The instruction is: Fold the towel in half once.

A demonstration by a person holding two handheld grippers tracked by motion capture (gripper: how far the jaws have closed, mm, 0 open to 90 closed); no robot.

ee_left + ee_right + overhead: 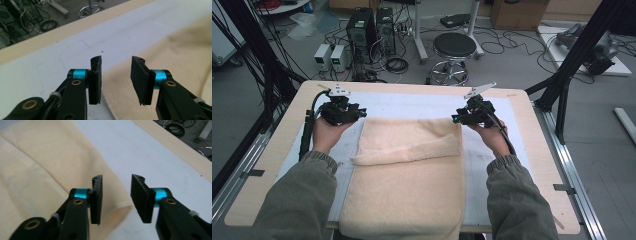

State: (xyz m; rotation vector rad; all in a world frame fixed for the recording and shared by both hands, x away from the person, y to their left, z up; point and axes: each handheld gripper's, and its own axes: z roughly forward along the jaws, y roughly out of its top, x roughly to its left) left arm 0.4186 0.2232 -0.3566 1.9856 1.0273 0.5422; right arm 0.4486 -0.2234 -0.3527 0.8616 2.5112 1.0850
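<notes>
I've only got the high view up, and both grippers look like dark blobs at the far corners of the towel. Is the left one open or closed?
Observer: Open. In the left gripper view, the left gripper shows a clear gap between its jaws, with nothing in it.
Operator: And the right one?
Observer: The right gripper is open too, and also empty.
Operator: Is either one touching the towel?
Observer: I can't tell contact. In the left gripper view, the towel has its edge running under the gap between the jaws.
Operator: What's under the right one?
Observer: A corner of the towel lies just below its jaws, on the pale blue mat.
</notes>
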